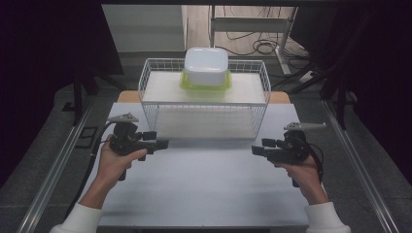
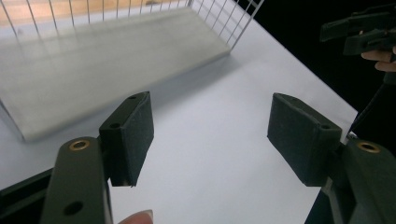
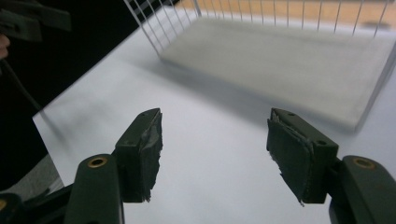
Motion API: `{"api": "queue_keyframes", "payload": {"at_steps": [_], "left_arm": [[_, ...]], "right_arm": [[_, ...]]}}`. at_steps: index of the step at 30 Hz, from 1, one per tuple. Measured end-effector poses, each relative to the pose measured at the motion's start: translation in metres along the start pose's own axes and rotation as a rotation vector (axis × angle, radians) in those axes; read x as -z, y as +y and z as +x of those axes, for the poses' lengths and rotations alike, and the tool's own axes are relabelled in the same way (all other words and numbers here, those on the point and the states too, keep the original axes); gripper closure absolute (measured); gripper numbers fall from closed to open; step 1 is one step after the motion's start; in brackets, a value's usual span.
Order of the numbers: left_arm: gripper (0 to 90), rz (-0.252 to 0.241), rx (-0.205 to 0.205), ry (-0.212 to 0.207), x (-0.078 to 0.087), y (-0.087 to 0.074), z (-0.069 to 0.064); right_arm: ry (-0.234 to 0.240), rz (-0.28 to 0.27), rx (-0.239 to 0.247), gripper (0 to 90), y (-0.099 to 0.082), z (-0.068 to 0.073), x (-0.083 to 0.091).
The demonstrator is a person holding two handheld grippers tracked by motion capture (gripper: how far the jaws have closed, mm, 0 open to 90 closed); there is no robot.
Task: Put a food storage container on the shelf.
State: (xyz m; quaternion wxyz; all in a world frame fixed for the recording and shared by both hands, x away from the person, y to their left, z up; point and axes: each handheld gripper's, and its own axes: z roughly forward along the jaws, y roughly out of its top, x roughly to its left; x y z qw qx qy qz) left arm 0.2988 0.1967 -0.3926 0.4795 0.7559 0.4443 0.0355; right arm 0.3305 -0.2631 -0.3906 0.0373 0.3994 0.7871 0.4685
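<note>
A white container [image 1: 206, 65] on a green lid [image 1: 205, 85] sits atop the wire rack [image 1: 150, 82]. In front of the rack, over the white surface [image 1: 204, 184], the left gripper [image 1: 162, 144] and right gripper [image 1: 256, 150] face each other — jaws spread, empty.

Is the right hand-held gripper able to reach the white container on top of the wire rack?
Probably yes: the white container sits uncovered on the wire rack, and the right hand-held gripper is open and empty.
</note>
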Motion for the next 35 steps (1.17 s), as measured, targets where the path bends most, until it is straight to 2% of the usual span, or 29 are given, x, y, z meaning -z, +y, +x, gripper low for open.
{"api": "queue_keyframes", "payload": {"at_steps": [3, 4, 6, 8, 11, 13, 18, 22, 35], "left_arm": [[31.1, 0.021, 0.007, 0.007, -0.004, -0.013, 0.002], [31.1, 0.031, 0.003, 0.009, -0.006, -0.016, 0.003], [31.3, 0.053, 0.006, 0.026, -0.011, -0.026, 0.006], [31.2, 0.089, 0.026, 0.023, -0.017, -0.036, 0.01], [31.5, 0.099, 0.044, 0.032, -0.02, -0.045, 0.014], [31.9, 0.106, 0.044, 0.055, -0.02, -0.05, 0.016], [32.4, 0.107, 0.052, 0.069, -0.022, -0.053, 0.018], [32.4, 0.107, 0.051, 0.062, -0.024, -0.053, 0.018], [31.6, 0.116, 0.054, 0.073, -0.026, -0.055, 0.019]], "right_arm": [[-0.012, 0.037, -0.006, 35.6, -0.014, -0.001, -0.004], [-0.021, 0.069, 0.0, 35.3, -0.018, -0.002, -0.007], [-0.045, 0.096, 0.01, 35.3, -0.023, -0.003, -0.01], [-0.048, 0.106, 0.003, 35.2, -0.028, -0.005, -0.012], [-0.065, 0.127, -0.007, 34.9, -0.035, -0.007, -0.017], [-0.068, 0.135, -0.011, 34.7, -0.039, -0.009, -0.018], [-0.072, 0.155, -0.01, 34.3, -0.044, -0.01, -0.022], [-0.072, 0.158, -0.004, 33.7, -0.045, -0.011, -0.023], [-0.076, 0.138, -0.009, 30.8, -0.045, -0.013, -0.018]]}}
